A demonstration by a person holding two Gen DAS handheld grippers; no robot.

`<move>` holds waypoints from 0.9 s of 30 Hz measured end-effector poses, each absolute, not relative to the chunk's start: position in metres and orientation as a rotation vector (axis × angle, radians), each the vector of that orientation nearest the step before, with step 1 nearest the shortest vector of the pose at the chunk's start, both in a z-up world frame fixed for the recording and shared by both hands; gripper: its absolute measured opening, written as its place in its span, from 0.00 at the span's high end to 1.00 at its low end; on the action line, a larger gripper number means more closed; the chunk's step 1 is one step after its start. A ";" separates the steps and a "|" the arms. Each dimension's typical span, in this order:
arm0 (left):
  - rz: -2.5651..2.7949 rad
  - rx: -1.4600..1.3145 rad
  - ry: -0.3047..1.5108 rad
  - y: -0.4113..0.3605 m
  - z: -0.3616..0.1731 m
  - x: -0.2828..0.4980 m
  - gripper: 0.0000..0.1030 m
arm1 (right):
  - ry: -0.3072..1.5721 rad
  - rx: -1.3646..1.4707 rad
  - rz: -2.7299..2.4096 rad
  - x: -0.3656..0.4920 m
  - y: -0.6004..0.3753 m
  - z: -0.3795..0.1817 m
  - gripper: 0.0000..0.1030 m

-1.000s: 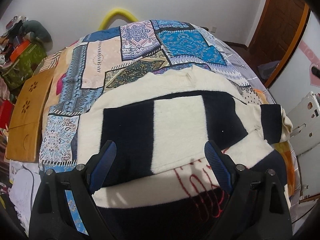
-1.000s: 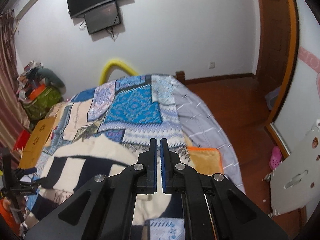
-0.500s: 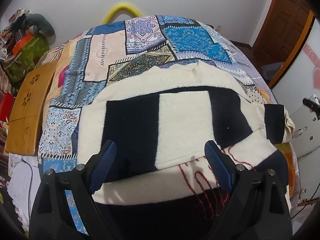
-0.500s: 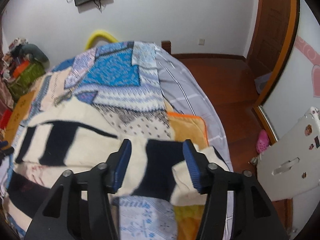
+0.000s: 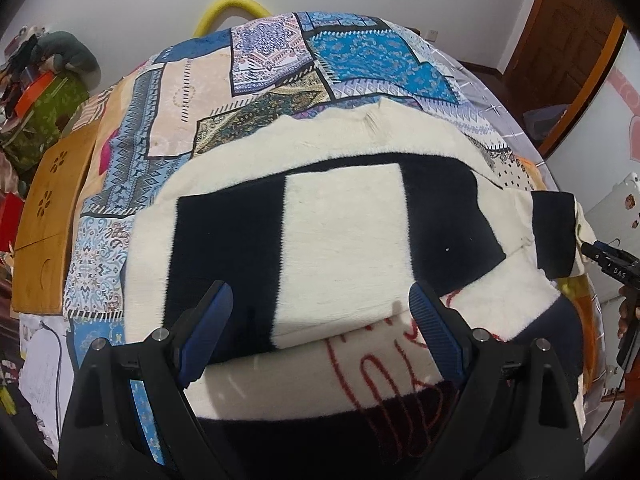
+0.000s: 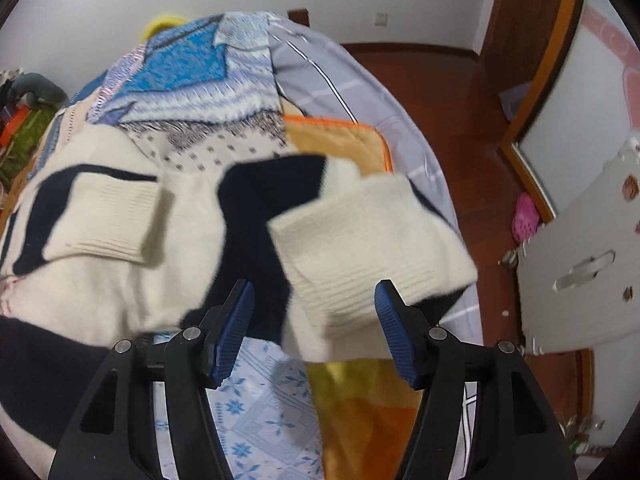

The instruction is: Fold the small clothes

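Observation:
A cream and black sweater [image 5: 344,240] with red stitching lies spread on the patchwork bedspread [image 5: 280,64]. One sleeve is folded across its body. My left gripper [image 5: 320,328] is open and hovers over the sweater's lower part. In the right wrist view the other sleeve's ribbed cream cuff [image 6: 368,248] lies at the bed's right side. My right gripper [image 6: 316,324] is open, with its fingers on either side of the cuff's near edge, touching nothing that I can tell. The folded sleeve's cuff [image 6: 108,220] shows at the left.
An orange blanket [image 6: 340,144] and grey sheet [image 6: 328,76] lie under the sleeve at the bed's right edge. A wooden tray table [image 5: 52,192] lies at the bed's left. Red wooden floor [image 6: 460,120], a white board [image 6: 580,264] and a door [image 5: 568,32] are at the right.
My right gripper went from shut to wide open and came down close over the sleeve cuff. My left gripper stayed open and moved slightly closer to the sweater.

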State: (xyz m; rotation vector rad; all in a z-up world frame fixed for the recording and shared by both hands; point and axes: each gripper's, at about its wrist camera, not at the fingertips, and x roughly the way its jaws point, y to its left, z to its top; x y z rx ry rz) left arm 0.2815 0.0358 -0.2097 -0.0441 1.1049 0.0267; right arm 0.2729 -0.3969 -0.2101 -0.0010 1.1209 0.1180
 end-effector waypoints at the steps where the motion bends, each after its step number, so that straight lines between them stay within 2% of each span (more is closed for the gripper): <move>1: 0.026 -0.042 1.109 0.034 -0.211 0.283 0.13 | 1.127 0.004 0.111 0.274 -0.400 -0.214 0.43; 11: 0.022 -0.015 1.137 0.020 -0.222 0.289 0.13 | 1.167 -0.026 0.119 0.281 -0.401 -0.242 0.45; 13: 0.021 -0.018 1.138 0.019 -0.223 0.290 0.13 | 1.167 -0.044 0.111 0.280 -0.400 -0.246 0.60; 18: 0.019 -0.010 1.140 0.016 -0.223 0.290 0.13 | 1.177 -0.001 0.109 0.283 -0.407 -0.249 0.80; 22: 0.015 -0.006 1.136 0.015 -0.222 0.288 0.13 | 1.174 0.019 0.117 0.281 -0.408 -0.246 0.85; 27: 0.009 -0.006 1.128 0.014 -0.219 0.285 0.13 | 1.137 0.035 0.146 0.277 -0.403 -0.225 0.86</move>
